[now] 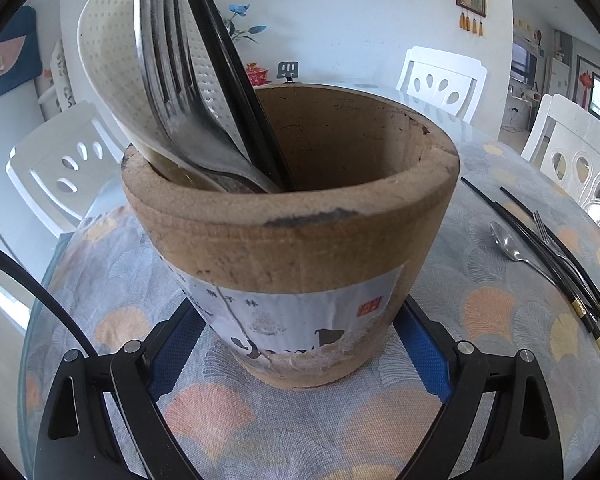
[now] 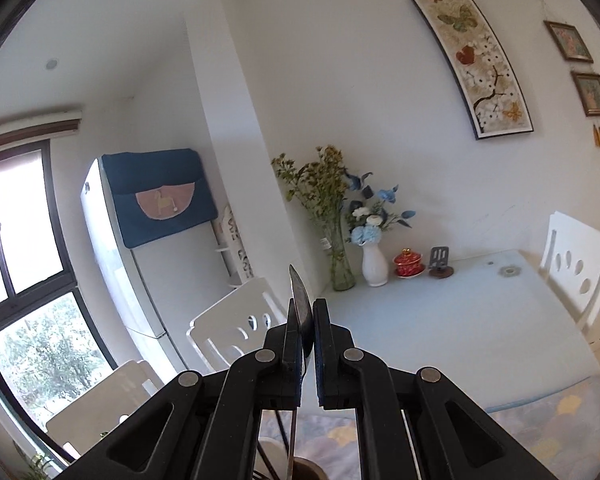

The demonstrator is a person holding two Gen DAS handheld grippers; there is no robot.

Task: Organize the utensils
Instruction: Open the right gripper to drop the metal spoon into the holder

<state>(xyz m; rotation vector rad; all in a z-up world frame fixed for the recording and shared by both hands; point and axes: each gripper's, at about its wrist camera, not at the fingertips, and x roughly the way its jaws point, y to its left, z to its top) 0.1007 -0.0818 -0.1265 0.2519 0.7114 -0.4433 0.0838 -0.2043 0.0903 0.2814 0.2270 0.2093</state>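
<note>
**Operator:** Right gripper (image 2: 307, 344) first: its jaws are nearly closed, clenched on a thin metal utensil (image 2: 301, 312). I see it edge-on, a flat dark blade shape poking up past the fingertips, with a slim stem running down below them. I judge it a spoon or knife, but I cannot tell which from this angle. The gripper points almost level, out across the room toward a vase of flowers (image 2: 374, 256), so the utensil is held high, above the table.

**Listener:** And the other hand?

**Operator:** My left gripper (image 1: 300, 344) is grasping the base of a brown, cork-like utensil holder (image 1: 292, 240), one blue pad (image 1: 422, 344) against each side. The holder stands upright on the patterned tablecloth (image 1: 228, 412). Inside, leaning left, are a white dotted rice paddle (image 1: 108, 64), a metal fork (image 1: 168, 76) and black chopsticks (image 1: 236, 88). The right half of the holder's mouth is free.

**Listener:** What is left on the table?

**Operator:** To the right of the holder lie a metal spoon (image 1: 508, 244), a second fork (image 1: 544, 230) and more chopsticks (image 1: 560, 272), bunched together.

**Listener:** How should you finish this step?

**Operator:** In my judgement, I should tip the right gripper so the stem points down, centre it over the free right side, and lower it before letting go. The left should keep the holder steady, since the leaning load could tip it.
</note>
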